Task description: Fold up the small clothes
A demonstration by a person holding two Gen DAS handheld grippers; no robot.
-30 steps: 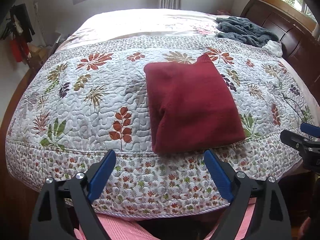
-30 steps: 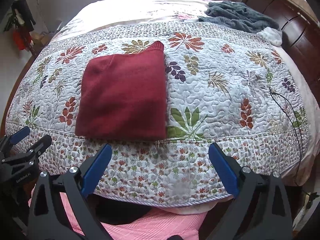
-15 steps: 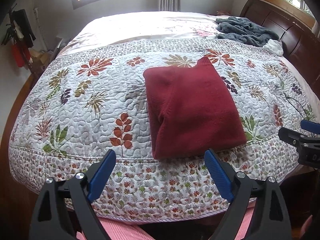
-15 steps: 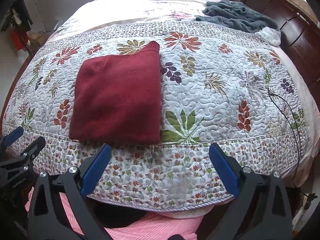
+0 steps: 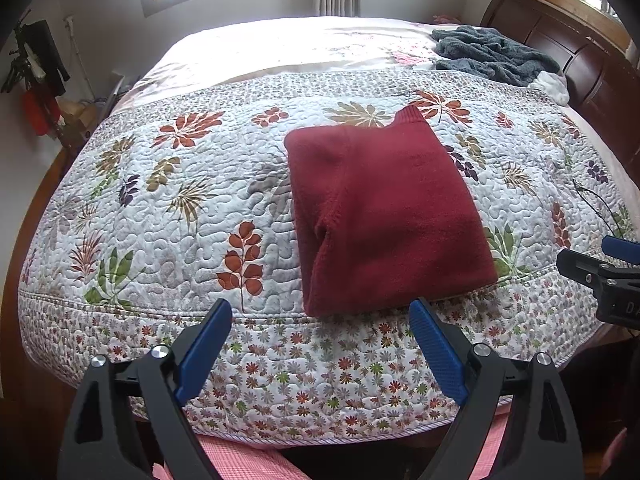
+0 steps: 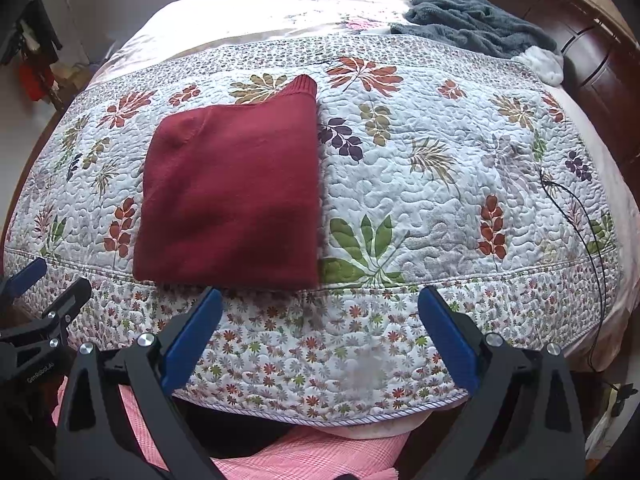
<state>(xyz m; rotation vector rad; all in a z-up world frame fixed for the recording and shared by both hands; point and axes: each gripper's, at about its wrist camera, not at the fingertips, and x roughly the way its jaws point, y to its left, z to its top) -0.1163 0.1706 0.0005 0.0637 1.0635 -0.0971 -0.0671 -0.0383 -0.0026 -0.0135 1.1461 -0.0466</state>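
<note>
Left wrist view: left gripper [image 5: 320,344] jaws spread, empty; folded red sweater [image 5: 384,216] lies on the floral quilt [image 5: 160,200]. Right gripper [image 6: 320,332] jaws spread too, frame edge cropping its neighbour's lettering.

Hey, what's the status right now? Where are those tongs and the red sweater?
Left tongs and right tongs open, empty, hovering off the bed's near edge. Red sweater folded flat on the quilt. Nothing in the way; grey blanket far back.
</note>
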